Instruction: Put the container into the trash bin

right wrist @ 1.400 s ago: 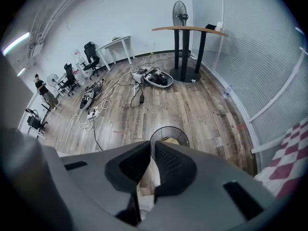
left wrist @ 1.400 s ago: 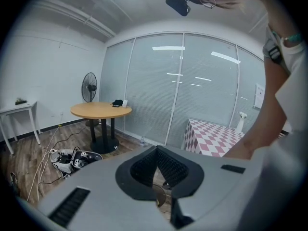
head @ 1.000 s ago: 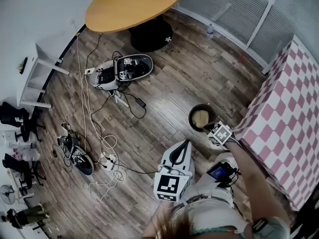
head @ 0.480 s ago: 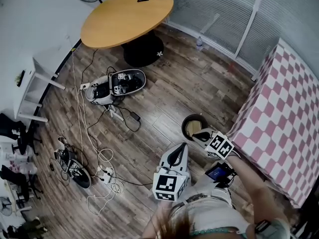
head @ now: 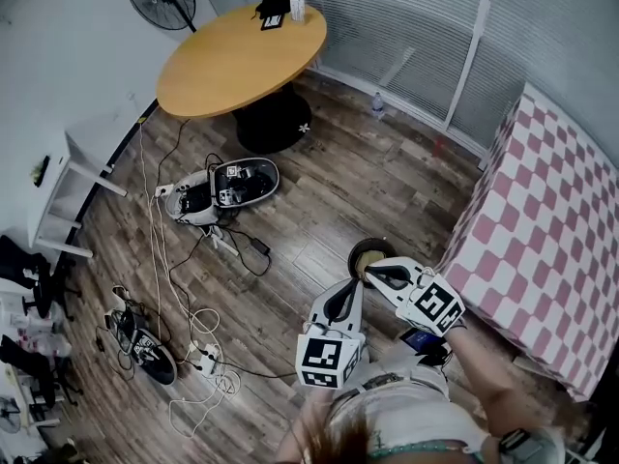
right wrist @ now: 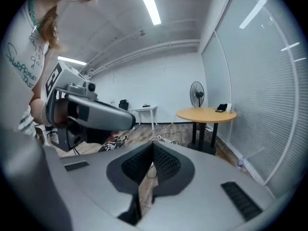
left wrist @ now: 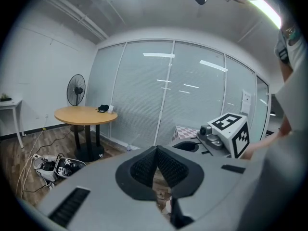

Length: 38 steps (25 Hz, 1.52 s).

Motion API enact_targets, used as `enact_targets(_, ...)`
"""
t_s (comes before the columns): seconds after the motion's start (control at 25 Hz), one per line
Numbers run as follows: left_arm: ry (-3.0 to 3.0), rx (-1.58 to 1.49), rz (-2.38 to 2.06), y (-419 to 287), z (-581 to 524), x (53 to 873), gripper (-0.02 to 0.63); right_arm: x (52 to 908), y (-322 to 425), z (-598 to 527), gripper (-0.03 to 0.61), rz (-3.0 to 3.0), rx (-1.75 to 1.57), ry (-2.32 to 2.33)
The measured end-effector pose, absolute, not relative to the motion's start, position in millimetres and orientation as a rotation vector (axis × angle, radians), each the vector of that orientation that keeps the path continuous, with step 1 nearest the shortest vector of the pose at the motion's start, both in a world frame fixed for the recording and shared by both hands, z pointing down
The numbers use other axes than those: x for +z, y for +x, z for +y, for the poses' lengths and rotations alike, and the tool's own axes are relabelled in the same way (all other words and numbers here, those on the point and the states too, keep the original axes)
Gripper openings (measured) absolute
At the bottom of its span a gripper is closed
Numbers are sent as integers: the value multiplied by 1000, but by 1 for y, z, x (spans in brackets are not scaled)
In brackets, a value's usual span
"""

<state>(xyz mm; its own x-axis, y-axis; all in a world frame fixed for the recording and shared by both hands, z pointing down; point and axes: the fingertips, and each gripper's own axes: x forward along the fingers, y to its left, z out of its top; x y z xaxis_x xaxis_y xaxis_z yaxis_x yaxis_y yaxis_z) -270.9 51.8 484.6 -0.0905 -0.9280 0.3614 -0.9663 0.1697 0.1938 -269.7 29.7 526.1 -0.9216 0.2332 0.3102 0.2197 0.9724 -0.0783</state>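
1. The fingers of the left gripper point(left wrist: 156, 152) and the right gripper point(right wrist: 153, 150) are pressed together and hold nothing.
2. The container point(head: 369, 257) lies inside the trash bin point(head: 354, 251).
3. Risk: a careless swing near the rim could tip the bin.

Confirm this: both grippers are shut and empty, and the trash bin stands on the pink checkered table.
One error: the trash bin stands on the wooden floor beside the pink checkered table, not on it; the head view shows this. The left gripper and right gripper are shut and empty.
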Motion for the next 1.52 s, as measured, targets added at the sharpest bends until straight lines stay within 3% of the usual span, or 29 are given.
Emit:
enact_targets(0.4,1908,114,-2203,-269,44,426,6,431,-261,28,-6,-2998,-17,-195)
enact_targets(0.68,1912,79,-2257,-305,5,329,6,320,-287,-8,-6,-3017,-68,-208)
enact_targets(0.88,1972,103,-2267,-261,35,386,6,366,-241,22,-6,-3099,-82,-164)
enact_targets(1.52,1981,111,-2251,-254,32,390,6,369,-236,18,-8,-3105,-46,-125)
